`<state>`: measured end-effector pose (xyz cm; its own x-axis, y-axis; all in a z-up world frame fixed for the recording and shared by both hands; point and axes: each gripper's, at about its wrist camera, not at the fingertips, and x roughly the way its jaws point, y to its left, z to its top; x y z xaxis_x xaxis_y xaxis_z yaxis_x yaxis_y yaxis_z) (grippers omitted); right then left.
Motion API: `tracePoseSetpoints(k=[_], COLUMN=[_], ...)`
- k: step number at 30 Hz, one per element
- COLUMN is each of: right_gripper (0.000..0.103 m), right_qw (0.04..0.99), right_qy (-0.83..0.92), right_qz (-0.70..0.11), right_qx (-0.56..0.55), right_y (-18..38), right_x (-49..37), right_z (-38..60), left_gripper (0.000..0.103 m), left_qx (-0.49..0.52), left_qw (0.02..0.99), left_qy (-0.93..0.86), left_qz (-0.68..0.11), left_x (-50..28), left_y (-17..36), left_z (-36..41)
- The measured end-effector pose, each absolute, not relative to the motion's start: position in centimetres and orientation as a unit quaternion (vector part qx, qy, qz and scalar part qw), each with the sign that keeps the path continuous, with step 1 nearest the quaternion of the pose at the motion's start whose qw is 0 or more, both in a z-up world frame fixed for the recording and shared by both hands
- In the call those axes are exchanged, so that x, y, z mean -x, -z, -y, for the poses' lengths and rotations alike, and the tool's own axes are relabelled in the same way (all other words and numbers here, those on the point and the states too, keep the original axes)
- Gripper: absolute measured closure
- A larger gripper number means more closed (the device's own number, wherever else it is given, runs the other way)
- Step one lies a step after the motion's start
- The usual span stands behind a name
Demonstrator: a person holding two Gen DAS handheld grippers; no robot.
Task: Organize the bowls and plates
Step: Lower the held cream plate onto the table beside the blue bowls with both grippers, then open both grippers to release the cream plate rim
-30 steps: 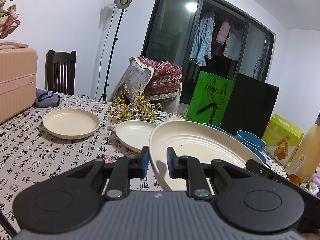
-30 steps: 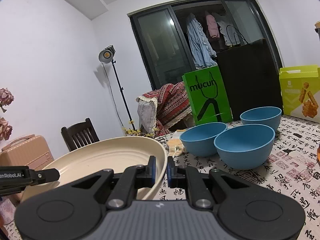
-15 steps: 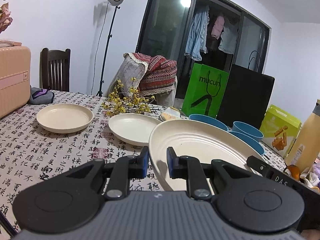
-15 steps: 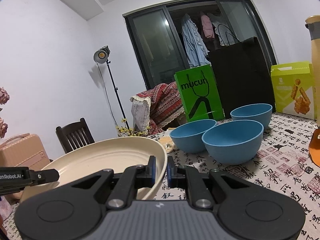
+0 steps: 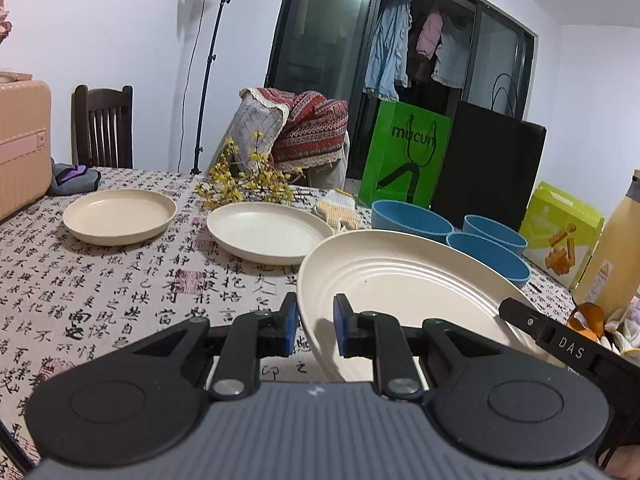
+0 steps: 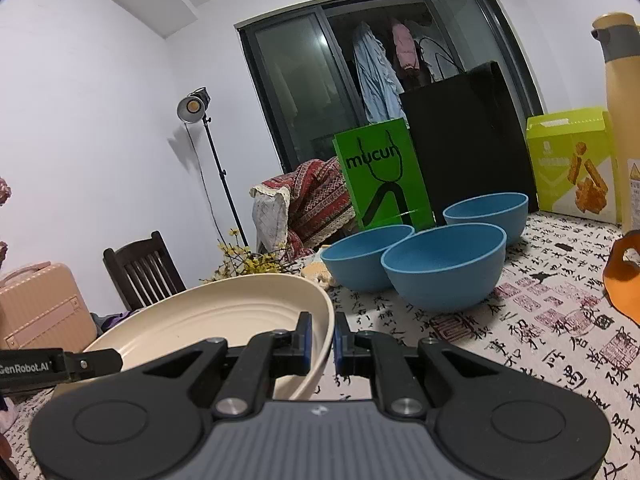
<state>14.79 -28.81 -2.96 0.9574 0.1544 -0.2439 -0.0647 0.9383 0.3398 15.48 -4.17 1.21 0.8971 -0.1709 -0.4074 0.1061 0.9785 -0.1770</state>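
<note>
Both your grippers, left gripper [image 5: 314, 326] and right gripper [image 6: 320, 338], pinch the large plate [image 5: 404, 280] (opposite rims) above the table [image 5: 100, 280]; two small plates [image 5: 120, 216] and three bowls [image 6: 444, 266] sit unstacked.

Large cream ridged plate [image 5: 404, 280]: matt plastic look, concentric grooves inside. Three blue round bowls [image 6: 442, 270]: matt, faintly grainy. Calligraphy-printed tablecloth [image 5: 120, 280]: smooth cloth. Black gripper fingers [image 5: 286, 326]: matt plastic, blue pads, shiny metal pivots. Green shopping bag [image 5: 404, 156]: glossy paper.
</note>
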Motion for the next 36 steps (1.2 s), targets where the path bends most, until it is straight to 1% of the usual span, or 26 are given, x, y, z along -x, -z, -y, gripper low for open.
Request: tracePoseSetpoints(k=[15, 22, 36], right_gripper=[0.092, 0.092, 0.092], right_qw=[0.973, 0.972, 0.967], right_qy=[-0.058, -0.063, -0.053], right_qz=[-0.142, -0.165, -0.212], right_qx=[-0.171, -0.155, -0.129], right_y=[4.8, 5.5, 6.5], right_x=[-15.0, -15.8, -17.4], right_z=[29.7, 29.8, 29.5], left_gripper=[0.085, 0.085, 0.085], left_qx=[0.057, 0.04, 0.04], left_qw=[0.963, 0.96, 0.951], left_qy=[0.074, 0.076, 0.082], left_qz=[-0.252, -0.266, -0.296], left_x=[-16.5, -17.5, -19.4], left_y=[1.1, 1.7, 3.5], left_z=[4.9, 5.2, 5.4])
